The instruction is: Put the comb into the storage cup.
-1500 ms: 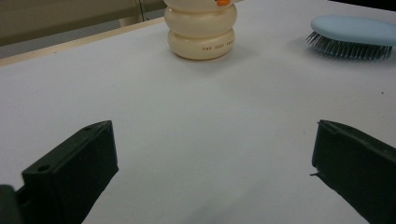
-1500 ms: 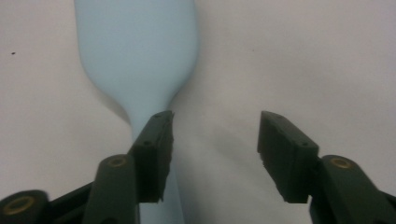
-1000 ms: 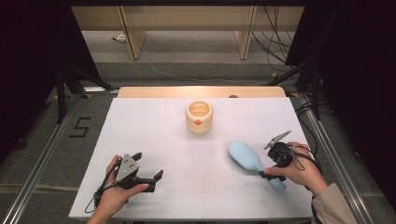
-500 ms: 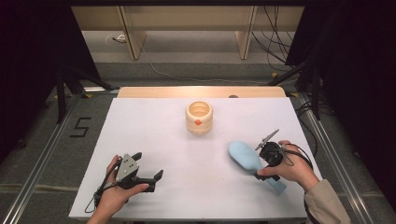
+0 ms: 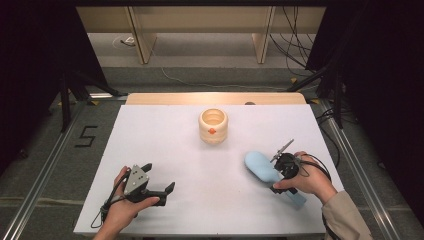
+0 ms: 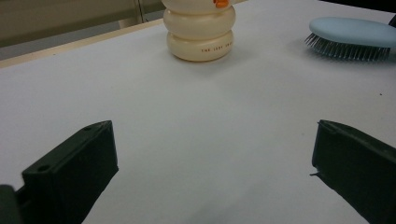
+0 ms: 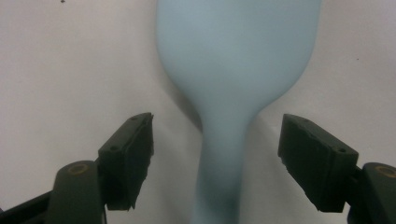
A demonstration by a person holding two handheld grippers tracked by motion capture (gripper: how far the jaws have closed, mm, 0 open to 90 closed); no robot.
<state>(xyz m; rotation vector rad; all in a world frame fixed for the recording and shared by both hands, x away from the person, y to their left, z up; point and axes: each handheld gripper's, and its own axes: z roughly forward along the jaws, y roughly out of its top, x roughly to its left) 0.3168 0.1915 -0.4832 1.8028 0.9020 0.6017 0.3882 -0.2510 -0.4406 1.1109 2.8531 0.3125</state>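
Your right hand-held gripper (image 7: 217, 158) straddles the neck of the pale blue hairbrush (image 5: 263, 167), its jaws closing in but not yet touching — the brush lies bristles-down on the counter (image 5: 165, 150), right of the cream jar (image 5: 213, 126). It looks light, stiff and smooth — probably slippery, so grip the narrow handle squarely. Your left hand-held gripper (image 5: 159, 189) rests wide and empty.

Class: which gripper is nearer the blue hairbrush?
Right. The right gripper straddles the hairbrush handle, jaws closing in but not yet touching. The left gripper rests far across the table.
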